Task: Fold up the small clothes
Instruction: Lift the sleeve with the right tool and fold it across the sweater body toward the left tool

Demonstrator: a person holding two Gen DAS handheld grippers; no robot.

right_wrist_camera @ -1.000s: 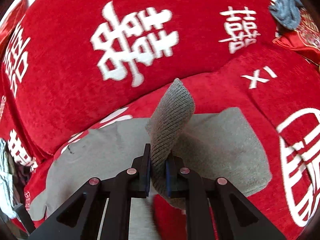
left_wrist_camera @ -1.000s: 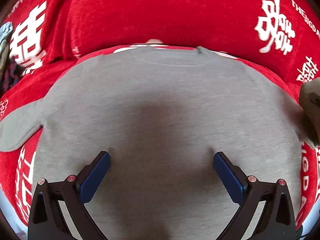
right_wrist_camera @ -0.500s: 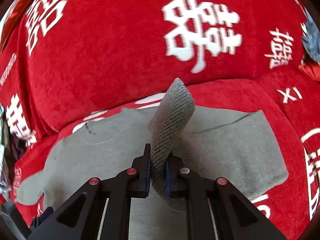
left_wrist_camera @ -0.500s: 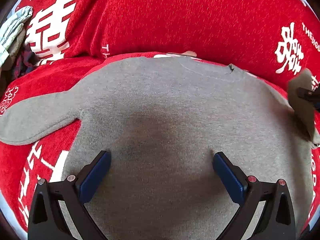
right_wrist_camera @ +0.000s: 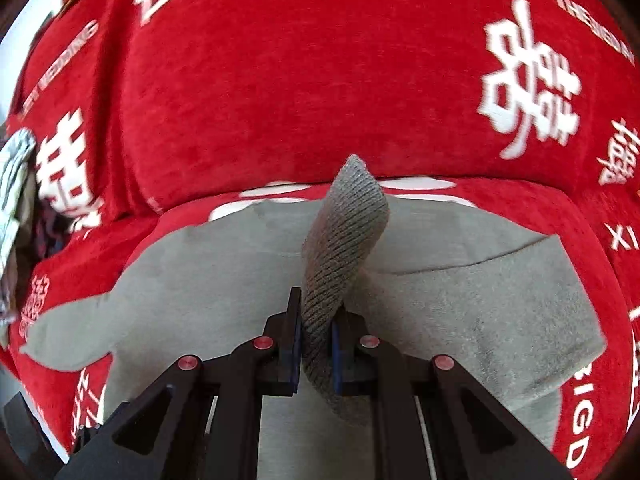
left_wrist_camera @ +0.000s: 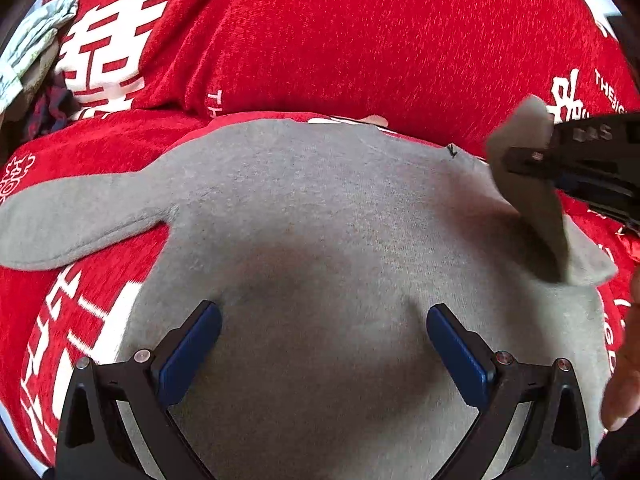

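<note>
A small grey long-sleeved top (left_wrist_camera: 320, 240) lies flat on a red cushion, its neckline toward the backrest; it also shows in the right wrist view (right_wrist_camera: 224, 280). Its left sleeve (left_wrist_camera: 76, 220) lies spread out to the left. My left gripper (left_wrist_camera: 324, 340) is open and empty, low over the lower middle of the top. My right gripper (right_wrist_camera: 316, 344) is shut on the ribbed cuff of the right sleeve (right_wrist_camera: 344, 240) and holds it lifted over the top's right part. In the left wrist view the right gripper (left_wrist_camera: 532, 160) shows at the right with the cuff (left_wrist_camera: 524, 148).
The red sofa cover (left_wrist_camera: 360, 40) with white characters covers seat and backrest. A pile of other clothes (left_wrist_camera: 32, 52) lies at the far left, also in the right wrist view (right_wrist_camera: 16, 184). A person's hand (left_wrist_camera: 624, 360) is at the right edge.
My right gripper has carried the sleeve cuff leftward over the top, so it now shows further in on the left wrist view. My left gripper has shifted a little; it stays open.
</note>
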